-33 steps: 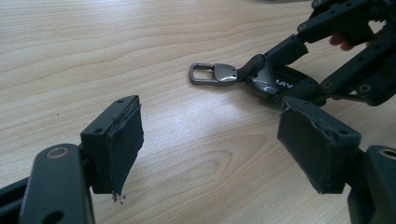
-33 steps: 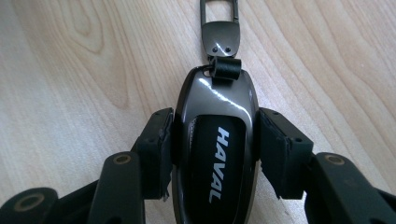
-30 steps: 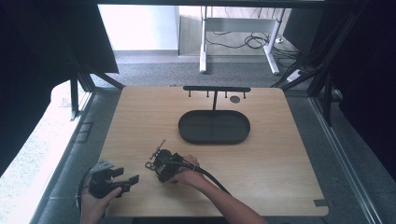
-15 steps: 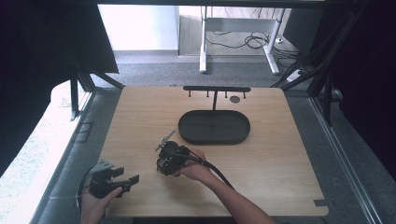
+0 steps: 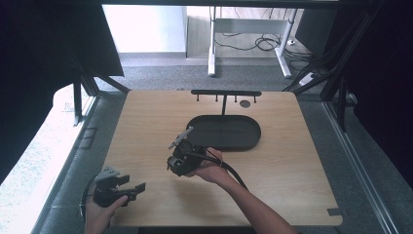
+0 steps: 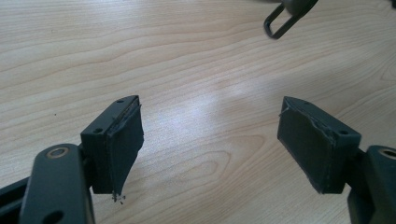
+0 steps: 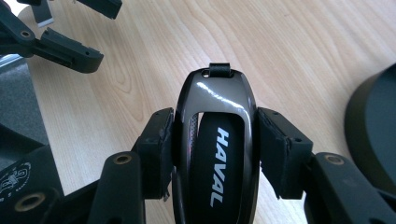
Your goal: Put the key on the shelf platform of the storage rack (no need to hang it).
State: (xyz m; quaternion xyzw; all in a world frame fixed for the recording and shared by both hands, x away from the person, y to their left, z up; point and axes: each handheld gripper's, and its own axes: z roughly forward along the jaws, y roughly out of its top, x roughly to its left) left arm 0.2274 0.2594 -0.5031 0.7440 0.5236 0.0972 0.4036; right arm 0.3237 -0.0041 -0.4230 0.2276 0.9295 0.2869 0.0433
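Just beside the oval black tray [image 5: 246,141], the right gripper [image 7: 215,140] clamps a glossy black HAVAL key fob [image 7: 215,154] by its likely slippery, rigid sides, while the left gripper [image 6: 210,140] gapes wide and empty.

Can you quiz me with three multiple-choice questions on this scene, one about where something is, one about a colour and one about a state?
1. Where is the oval tray?
A. beside the left hand
B. below the hook rack, mid-table
C. on the floor

2. What colour is the lettering on the key fob?
A. red
B. yellow
C. white

3. What state is the left hand-held gripper in?
A. open, empty
B. shut on the fob
C. shut on the tray

Answers: 1 B, the high view shows it under the rack; 2 C, white HAVAL lettering; 3 A, its pads stand apart over bare wood, while the right hand-held gripper clamps the fob.
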